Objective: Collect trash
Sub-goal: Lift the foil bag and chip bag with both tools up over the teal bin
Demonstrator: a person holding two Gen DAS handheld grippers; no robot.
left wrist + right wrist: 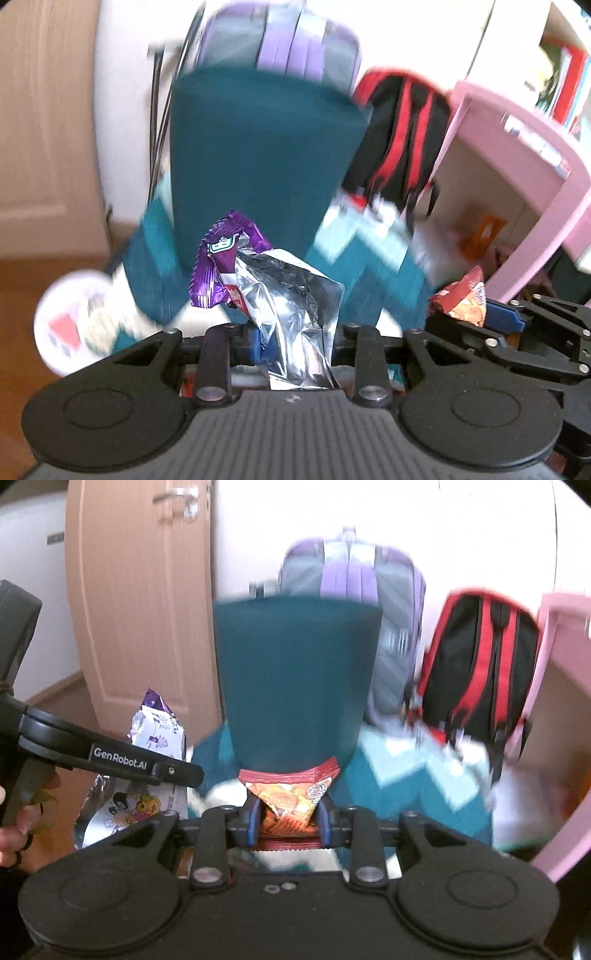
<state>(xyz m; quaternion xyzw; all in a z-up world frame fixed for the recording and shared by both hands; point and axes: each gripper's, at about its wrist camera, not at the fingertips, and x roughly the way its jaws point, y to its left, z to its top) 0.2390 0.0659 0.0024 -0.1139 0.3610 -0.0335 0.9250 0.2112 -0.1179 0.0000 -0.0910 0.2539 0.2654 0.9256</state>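
My left gripper (pixel 291 343) is shut on a crumpled silver and purple snack wrapper (pixel 280 291), which sticks up between its blue pads. My right gripper (pixel 288 819) is shut on a red and orange chip packet (pixel 291 794). A tall teal bin (pixel 258 155) stands straight ahead of both grippers and close; in the right wrist view the teal bin (pixel 295 675) rises just behind the packet. The left wrist view shows the chip packet (pixel 463 299) at right. In the right wrist view the silver and purple wrapper (pixel 155 731) shows at left, above the left gripper's black frame (pixel 122 757).
Behind the bin a purple backpack (pixel 351 576) and a red and black backpack (pixel 480 664) lean on a white wall. A pink piece of furniture (pixel 535 155) stands at right, a beige door (pixel 140 609) at left. A teal and white rug (pixel 424 782) covers the floor. A hand (pixel 11 834) grips the left tool.
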